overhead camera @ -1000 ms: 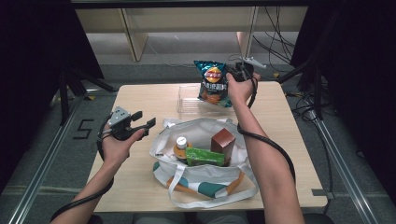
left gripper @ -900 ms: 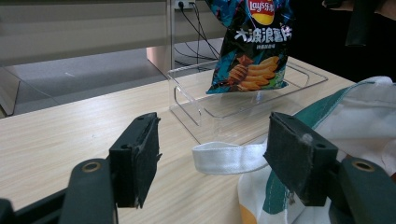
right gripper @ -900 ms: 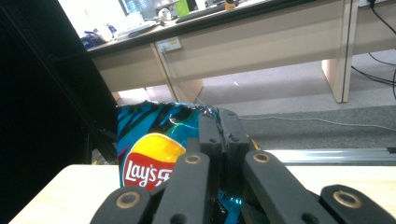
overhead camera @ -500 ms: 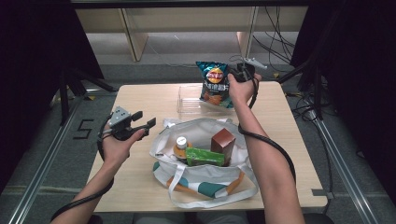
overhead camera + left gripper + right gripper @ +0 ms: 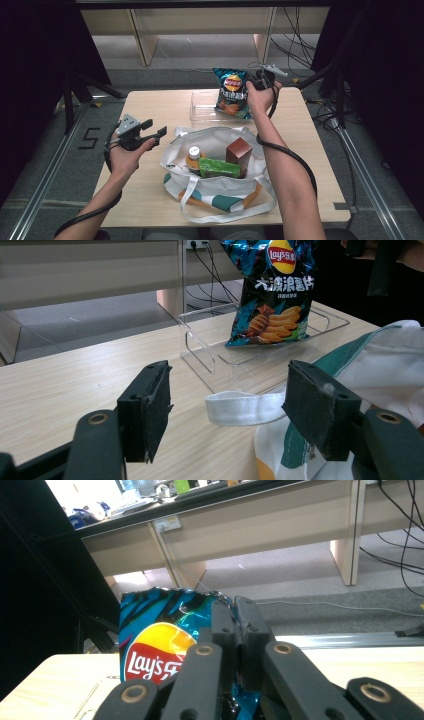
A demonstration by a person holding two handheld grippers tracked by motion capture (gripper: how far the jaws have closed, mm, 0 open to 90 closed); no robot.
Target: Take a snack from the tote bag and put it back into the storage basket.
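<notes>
A blue Lay's chip bag [image 5: 231, 95] stands upright over a clear plastic tray [image 5: 202, 107] at the table's far side. My right gripper [image 5: 251, 83] is shut on the bag's top right corner. In the right gripper view its jaws [image 5: 233, 611] pinch the crinkled top edge of the chip bag [image 5: 155, 645]. My left gripper [image 5: 154, 128] hovers open at the left, beside the white tote bag [image 5: 220, 190]. In the left gripper view nothing lies between its pads [image 5: 145, 410]. Beyond them lie a white tote strap [image 5: 240, 407], the tray [image 5: 210, 355] and the chip bag [image 5: 272, 295].
The tote holds a brown box [image 5: 238, 152], a green box [image 5: 219, 167] and a white-capped bottle [image 5: 194, 155]. Its handles trail toward the table's near edge. Bare wood lies left of the tote and right of the tray. Cables run on the floor behind the table.
</notes>
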